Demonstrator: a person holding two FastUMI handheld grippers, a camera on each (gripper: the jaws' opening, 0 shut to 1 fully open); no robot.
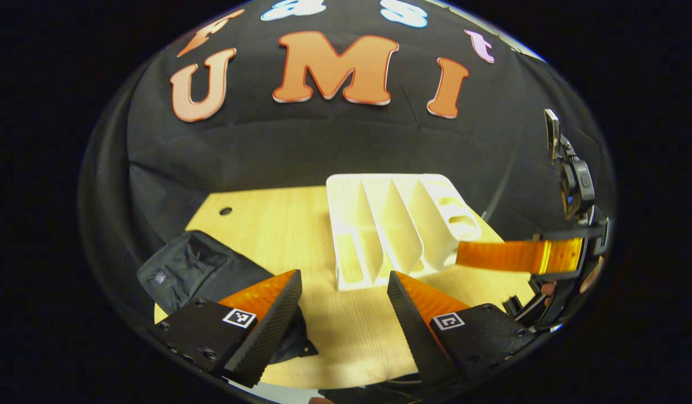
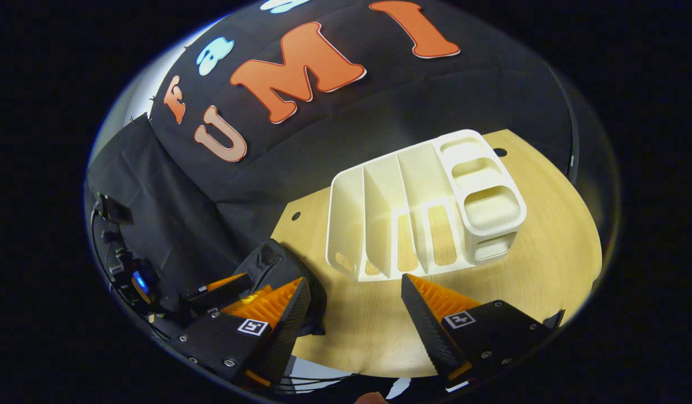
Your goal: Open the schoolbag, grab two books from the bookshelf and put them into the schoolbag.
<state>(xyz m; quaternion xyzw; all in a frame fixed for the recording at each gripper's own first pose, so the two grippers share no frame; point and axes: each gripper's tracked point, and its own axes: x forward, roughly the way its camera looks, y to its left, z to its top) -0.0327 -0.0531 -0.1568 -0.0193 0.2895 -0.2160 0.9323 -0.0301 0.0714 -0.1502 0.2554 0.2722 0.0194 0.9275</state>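
A white plastic bookshelf (image 1: 396,230) with upright dividers stands on the wooden table (image 1: 278,224); I see no books in its slots. The black schoolbag (image 1: 189,269) lies at the table's left edge, partly behind my left finger. My left gripper (image 1: 346,303) hovers open above the table in front of the shelf, nothing between its fingers. In the right gripper view the bookshelf (image 2: 424,213) sits ahead and the schoolbag (image 2: 267,264) lies to the left. My right gripper (image 2: 354,308) is open and empty. The right gripper's orange finger (image 1: 514,255) reaches in from the right beside the shelf.
A round hole (image 1: 225,211) marks the table's far left corner. The table's front edge runs just below both grippers. In the right gripper view the left gripper (image 2: 217,289) shows low at the left, over the bag. Black cloth walls close the back and sides.
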